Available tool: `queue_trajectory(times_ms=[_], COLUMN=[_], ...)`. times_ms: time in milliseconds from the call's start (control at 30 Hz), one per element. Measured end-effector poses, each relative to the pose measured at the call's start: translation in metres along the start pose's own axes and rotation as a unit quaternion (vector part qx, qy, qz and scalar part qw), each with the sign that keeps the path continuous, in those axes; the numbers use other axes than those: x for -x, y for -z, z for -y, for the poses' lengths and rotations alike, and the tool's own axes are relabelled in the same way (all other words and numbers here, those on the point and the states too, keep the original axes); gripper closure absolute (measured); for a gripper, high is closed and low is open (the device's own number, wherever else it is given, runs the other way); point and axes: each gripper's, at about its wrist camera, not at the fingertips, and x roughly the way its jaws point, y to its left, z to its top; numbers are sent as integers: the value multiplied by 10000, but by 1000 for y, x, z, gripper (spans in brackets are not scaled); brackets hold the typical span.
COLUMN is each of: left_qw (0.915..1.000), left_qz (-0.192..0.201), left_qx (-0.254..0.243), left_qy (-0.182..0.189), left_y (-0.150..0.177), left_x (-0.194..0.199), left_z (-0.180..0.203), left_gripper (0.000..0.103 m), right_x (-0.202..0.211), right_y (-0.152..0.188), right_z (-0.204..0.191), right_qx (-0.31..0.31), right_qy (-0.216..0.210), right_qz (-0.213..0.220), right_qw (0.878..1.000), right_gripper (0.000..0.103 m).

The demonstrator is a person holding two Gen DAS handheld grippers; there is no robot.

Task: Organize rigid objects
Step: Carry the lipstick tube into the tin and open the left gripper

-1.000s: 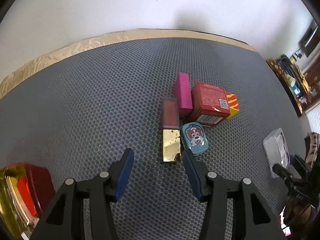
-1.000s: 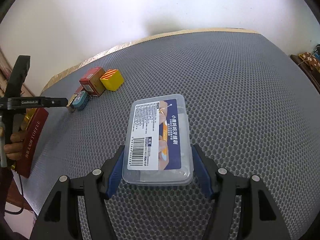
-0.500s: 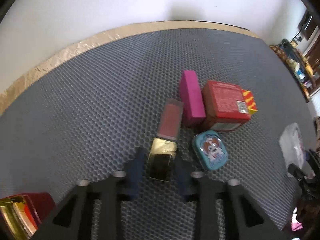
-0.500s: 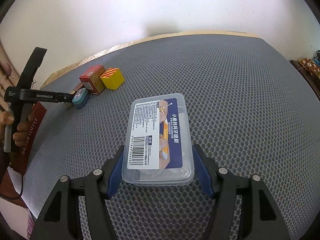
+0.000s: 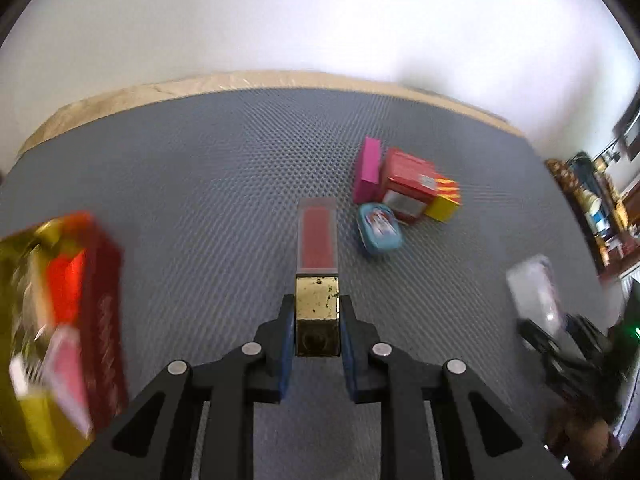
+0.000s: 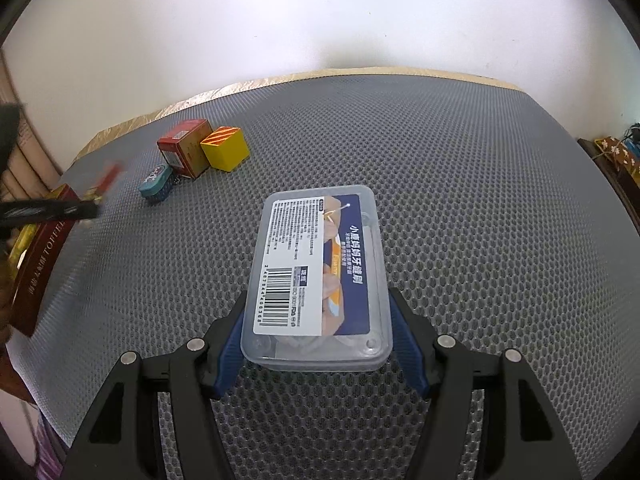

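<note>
My left gripper (image 5: 317,312) is shut on the gold cap of a lip gloss tube (image 5: 317,240) and holds it pointing away, apart from the cluster. The cluster holds a pink box (image 5: 370,168), a red box (image 5: 408,184), a yellow striped cube (image 5: 443,200) and a blue dog tin (image 5: 378,229). My right gripper (image 6: 318,328) is shut on a clear plastic box with a blue label (image 6: 320,280). The right wrist view also shows the red box (image 6: 186,152), yellow cube (image 6: 224,148) and tin (image 6: 156,182).
A red and gold toffee box (image 5: 60,320) lies at the left, also seen in the right wrist view (image 6: 36,260). The grey honeycomb mat (image 6: 460,200) ends at a tan edge by the white wall. Room clutter (image 5: 592,208) sits far right.
My left gripper closed on the gold cap of the lip gloss and drew it back from the cluster. The right gripper kept its hold on the clear box and barely moved.
</note>
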Motion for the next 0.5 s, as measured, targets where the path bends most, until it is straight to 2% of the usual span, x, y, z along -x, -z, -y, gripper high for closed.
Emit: queue_trajectory(times_ms=[167, 267, 367, 500], left_qw=[9983, 9939, 9866, 9779], left_qz=[289, 374, 271, 159], left_qx=[438, 788, 1138, 1530], left_qy=[-252, -679, -1136, -1419], left_y=[43, 72, 92, 109], left_x=[73, 113, 127, 134], left_z=[-39, -80, -130, -172], left_gripper=[83, 83, 83, 83], right_x=[-1, -1, 0, -2], right_y=[2, 2, 2, 2], right_z=[-1, -1, 0, -1], right_qx=[24, 23, 51, 82], right_qy=[33, 30, 58, 110], right_qz=[20, 26, 49, 54], right_qw=[10000, 10000, 10000, 9999], right_gripper=[41, 41, 41, 41])
